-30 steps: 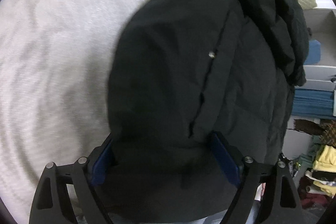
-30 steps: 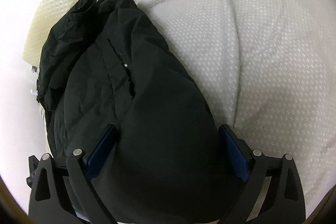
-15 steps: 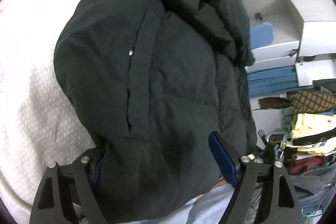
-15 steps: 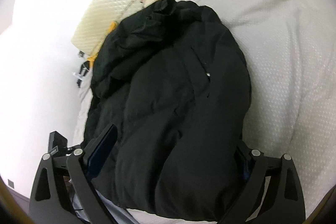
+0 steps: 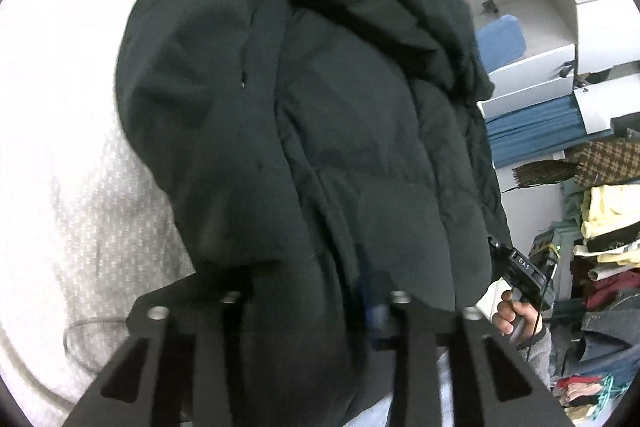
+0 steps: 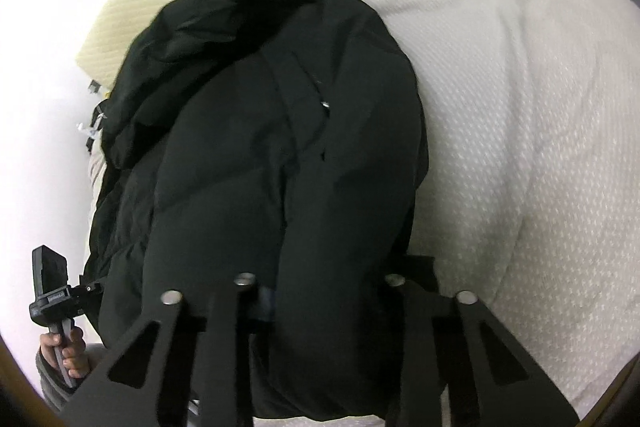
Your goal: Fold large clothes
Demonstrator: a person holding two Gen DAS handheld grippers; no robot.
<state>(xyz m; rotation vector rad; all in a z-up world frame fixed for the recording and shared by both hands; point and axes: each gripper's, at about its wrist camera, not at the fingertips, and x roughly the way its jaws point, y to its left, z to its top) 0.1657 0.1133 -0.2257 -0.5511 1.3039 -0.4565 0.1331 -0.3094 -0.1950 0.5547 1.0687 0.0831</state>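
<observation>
Fingers of both the left gripper [image 5: 316,291] and right gripper [image 6: 320,291] pinch the near hem of the black puffer jacket [image 6: 280,131], which lies folded narrow on the white bed [image 6: 520,107], hood at 12 o'clock. Crosswise folding apparently remains.

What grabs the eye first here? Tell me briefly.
A bulky black puffer jacket fills the middle of both views, lying on a white textured bedspread. The left tongs and the right tongs are each clamped on its near edge. Stacked folded clothes sit at far right.
</observation>
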